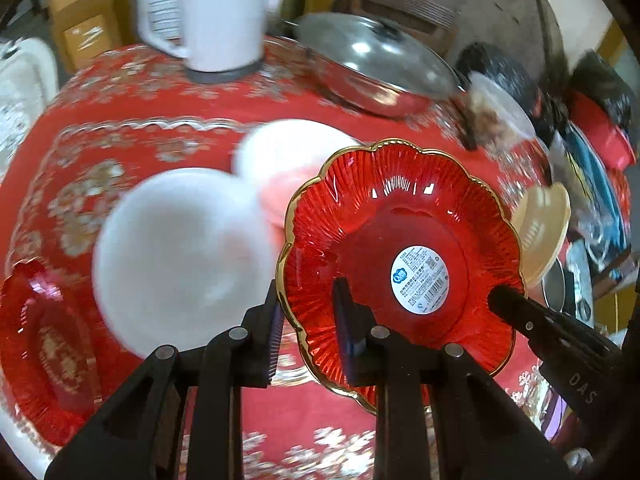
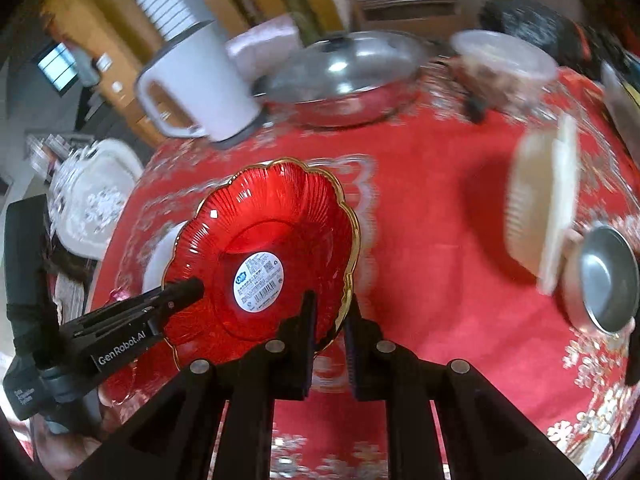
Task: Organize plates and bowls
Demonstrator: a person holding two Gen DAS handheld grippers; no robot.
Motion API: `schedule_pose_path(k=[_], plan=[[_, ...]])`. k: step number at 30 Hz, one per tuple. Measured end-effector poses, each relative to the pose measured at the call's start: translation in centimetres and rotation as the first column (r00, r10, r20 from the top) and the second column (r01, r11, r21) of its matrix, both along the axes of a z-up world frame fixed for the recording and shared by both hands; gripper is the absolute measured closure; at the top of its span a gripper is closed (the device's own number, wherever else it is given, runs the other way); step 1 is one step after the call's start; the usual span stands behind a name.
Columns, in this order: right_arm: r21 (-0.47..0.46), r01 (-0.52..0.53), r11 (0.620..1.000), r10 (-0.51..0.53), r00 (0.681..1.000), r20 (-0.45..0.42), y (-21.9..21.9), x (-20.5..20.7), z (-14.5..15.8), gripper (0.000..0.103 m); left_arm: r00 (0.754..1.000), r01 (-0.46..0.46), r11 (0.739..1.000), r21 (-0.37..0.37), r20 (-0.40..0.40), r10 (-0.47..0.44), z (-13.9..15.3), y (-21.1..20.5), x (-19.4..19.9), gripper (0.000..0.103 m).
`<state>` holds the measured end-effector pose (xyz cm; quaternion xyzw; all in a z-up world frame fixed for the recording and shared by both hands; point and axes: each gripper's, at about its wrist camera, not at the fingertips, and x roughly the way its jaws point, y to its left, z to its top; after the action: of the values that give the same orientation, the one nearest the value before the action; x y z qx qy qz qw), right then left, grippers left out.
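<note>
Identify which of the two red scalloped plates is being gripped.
The gold-rimmed red plate with the white barcode sticker, clamped at its rim by both hand-held grippers. The other red plate lies untouched on the tablecloth.

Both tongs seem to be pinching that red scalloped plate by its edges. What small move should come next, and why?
Probably carry the red plate left and lower it onto the other red plate lying on the tablecloth. The left tongs and right tongs each clamp its gold rim, it hangs tilted above the table, and the matching plate looks like its stack.

Bare red tablecloth [image 2: 440, 248] lies open between the red plate [image 2: 264, 240] and the cream dish [image 2: 536, 208].
</note>
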<state>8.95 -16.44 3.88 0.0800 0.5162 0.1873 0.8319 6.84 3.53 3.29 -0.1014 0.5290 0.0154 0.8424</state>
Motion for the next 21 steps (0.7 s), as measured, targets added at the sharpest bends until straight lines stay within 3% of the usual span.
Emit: schedule_pose_path(k=[8,15,21], plan=[[-0.008,-0.178,0.984,0.179,0.984,0.024,9.7,-1.1,1.3,0.09,0.984,-0.176,0.984,0.017,0.025,0.176,1.3,8.3,-4.1,0.081],[-0.008,-0.345,0.939,0.345,0.938,0.039,19.6,-2.9,1.7,0.09,0.938,-0.346,0.937,0.042,0.049,0.344,2.0,17.0,-8.7,0.081],[-0.018,-0.46,0.888,0.46,0.888,0.019,27.2,-5.4,0.3,0.09,0.895,-0.445,0.893,0.059,0.034,0.444,0.7,22.3,-12.1,0.081]])
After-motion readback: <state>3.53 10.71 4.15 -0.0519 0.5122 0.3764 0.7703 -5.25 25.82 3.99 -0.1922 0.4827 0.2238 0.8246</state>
